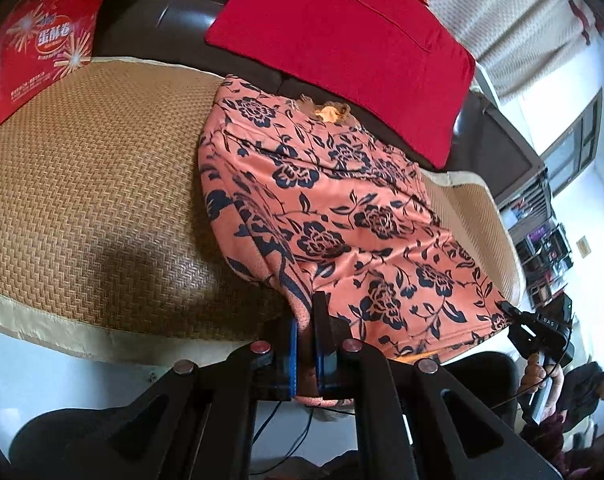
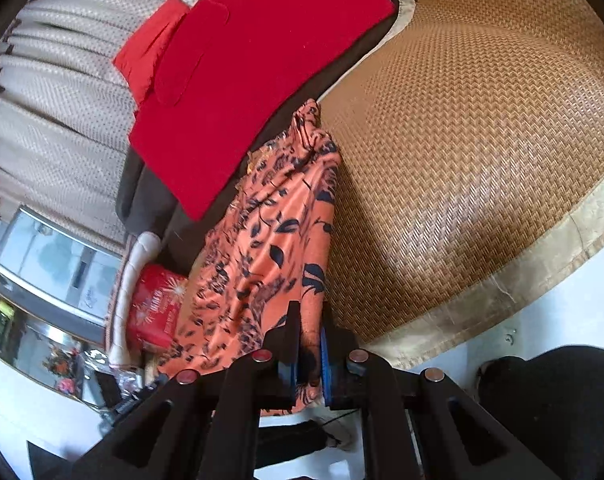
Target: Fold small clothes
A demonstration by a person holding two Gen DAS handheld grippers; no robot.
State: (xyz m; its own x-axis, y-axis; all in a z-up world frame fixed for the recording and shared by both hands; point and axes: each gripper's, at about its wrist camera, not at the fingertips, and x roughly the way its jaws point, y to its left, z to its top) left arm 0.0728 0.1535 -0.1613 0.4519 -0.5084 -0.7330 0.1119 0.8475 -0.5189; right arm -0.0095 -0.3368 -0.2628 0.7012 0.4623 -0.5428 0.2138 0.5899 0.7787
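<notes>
Both grippers pinching floral garment hem

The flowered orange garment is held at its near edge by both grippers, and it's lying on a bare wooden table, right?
Not a wooden table. The flowered orange garment lies on a woven straw mat, as the left wrist view shows. The left gripper and right gripper do both pinch its near edge.

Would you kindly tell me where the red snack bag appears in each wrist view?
Left wrist: red snack bag at upper left, on the woven mat.
Right wrist: red snack bag at lower left, beyond the floral garment.
Shared landmark: the red cushion.
</notes>
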